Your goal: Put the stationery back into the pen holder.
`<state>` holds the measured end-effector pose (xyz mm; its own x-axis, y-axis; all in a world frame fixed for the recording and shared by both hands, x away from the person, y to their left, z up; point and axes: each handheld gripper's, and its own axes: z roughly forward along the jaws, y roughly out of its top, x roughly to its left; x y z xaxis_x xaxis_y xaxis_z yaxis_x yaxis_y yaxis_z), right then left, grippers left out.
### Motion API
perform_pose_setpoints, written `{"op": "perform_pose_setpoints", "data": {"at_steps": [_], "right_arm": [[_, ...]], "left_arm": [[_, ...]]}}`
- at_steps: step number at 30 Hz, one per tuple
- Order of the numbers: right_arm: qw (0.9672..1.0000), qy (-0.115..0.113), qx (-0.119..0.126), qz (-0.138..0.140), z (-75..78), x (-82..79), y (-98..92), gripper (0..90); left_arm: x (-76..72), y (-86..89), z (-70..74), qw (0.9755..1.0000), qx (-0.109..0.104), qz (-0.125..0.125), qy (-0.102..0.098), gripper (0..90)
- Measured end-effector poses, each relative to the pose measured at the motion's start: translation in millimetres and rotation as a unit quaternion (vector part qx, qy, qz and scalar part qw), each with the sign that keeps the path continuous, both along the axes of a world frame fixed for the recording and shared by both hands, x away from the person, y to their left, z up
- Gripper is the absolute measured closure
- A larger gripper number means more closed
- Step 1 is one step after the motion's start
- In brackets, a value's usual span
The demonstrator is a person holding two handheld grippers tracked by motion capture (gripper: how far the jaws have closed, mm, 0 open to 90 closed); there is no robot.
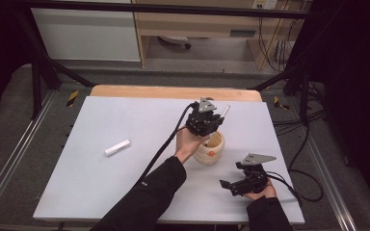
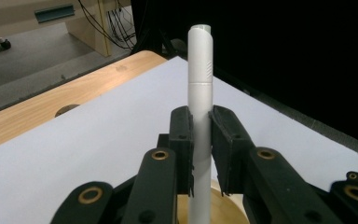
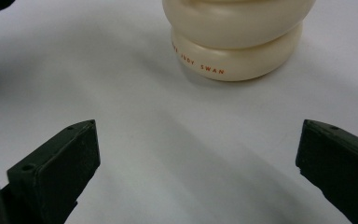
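Note:
My left gripper point(image 1: 211, 126) hangs just above a cream, ribbed pot point(image 1: 210, 149) near the table's middle right. It is shut on a white marker point(image 2: 200, 112), and the marker's lower end dips into the pot's mouth point(image 2: 223, 210). The marker's tip point(image 1: 225, 111) sticks out past the gripper in the high view. My right gripper point(image 1: 227, 185) rests open near the front edge, jaws wide apart and empty, facing the pot point(image 3: 235, 39). A second white marker point(image 1: 117, 147) lies on the table to the left.
The white tabletop point(image 1: 125, 183) sits on a wooden board point(image 1: 173, 91) showing at the far edge. Cables point(image 1: 303, 192) trail off the right side. Dark frame bars point(image 1: 38, 72) stand around the table.

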<state>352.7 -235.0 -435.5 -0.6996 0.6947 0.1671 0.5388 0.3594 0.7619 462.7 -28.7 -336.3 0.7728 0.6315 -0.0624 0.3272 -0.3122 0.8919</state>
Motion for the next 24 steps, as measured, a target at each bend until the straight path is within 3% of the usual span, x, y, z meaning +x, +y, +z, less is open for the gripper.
{"op": "perform_pose_setpoints", "data": {"at_steps": [14, 24], "right_arm": [[1.0, 0.002, -0.002, 0.001, -0.4, 0.0, 0.5, 0.4], [1.0, 0.002, 0.0, 0.001, -0.8, 0.1, 1.0, 0.4]], "left_arm": [[-1.8, 4.9, -29.5, 0.9999, 0.005, -0.004, 0.014, 78.3], [-4.4, 7.5, -37.7, 0.9996, 0.015, -0.006, 0.025, 78.1]]}}
